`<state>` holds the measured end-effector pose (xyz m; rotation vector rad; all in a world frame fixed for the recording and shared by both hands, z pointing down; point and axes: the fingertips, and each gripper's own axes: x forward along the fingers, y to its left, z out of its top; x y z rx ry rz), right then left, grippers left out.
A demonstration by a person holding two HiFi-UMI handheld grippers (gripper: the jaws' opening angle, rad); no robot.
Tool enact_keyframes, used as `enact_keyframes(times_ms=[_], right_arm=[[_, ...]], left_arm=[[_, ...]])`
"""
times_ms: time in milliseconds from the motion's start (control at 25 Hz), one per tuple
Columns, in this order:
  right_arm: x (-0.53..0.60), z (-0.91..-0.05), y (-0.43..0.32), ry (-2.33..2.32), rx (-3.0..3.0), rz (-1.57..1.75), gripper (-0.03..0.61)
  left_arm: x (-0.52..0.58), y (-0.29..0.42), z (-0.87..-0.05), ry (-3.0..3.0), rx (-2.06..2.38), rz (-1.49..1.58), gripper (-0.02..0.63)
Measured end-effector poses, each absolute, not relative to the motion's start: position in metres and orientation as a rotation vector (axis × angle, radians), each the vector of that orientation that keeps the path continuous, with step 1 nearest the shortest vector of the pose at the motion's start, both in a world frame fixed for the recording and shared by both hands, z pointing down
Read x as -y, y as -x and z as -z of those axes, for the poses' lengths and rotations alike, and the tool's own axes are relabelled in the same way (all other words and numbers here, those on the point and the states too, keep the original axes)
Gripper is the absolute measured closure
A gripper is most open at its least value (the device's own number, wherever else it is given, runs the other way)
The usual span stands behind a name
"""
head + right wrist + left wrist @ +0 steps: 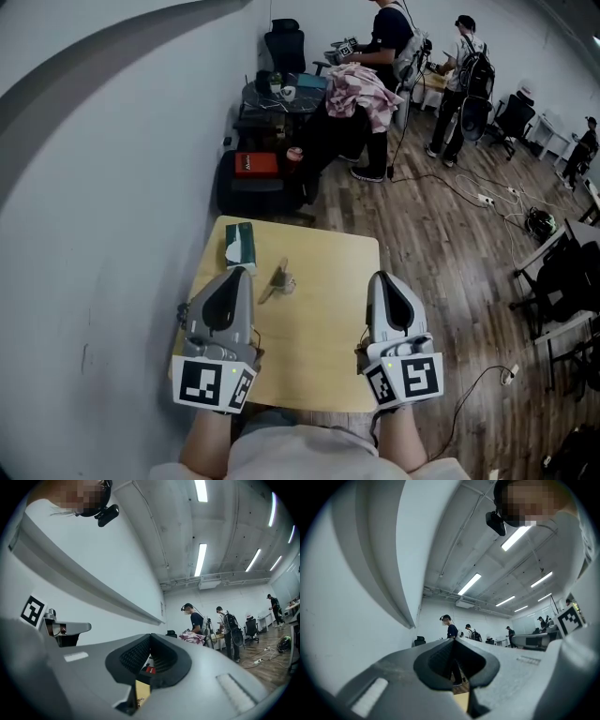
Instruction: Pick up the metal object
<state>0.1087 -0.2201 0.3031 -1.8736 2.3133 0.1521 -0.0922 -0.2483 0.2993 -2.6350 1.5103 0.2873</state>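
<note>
Metal object (pixel 278 278) on tan table (pixel 323 323)

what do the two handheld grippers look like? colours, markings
Matching pair: left gripper and right gripper have light grey moulded shells with a dark grey top panel, tapering toward the jaws. Each carries a cube of black-and-white square markers at the hand end, with a small green light. The pads are black and ribbed.
</note>
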Motion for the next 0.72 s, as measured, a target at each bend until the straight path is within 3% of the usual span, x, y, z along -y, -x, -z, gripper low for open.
enact_keyframes(times_ms=[720], right_arm=[[0.264,-0.376,-0.085,2.022,-2.31,0.09,0.577]], left_arm=[[0.307,0.093,-0.368,2.845,-1.417,-0.143,0.607]])
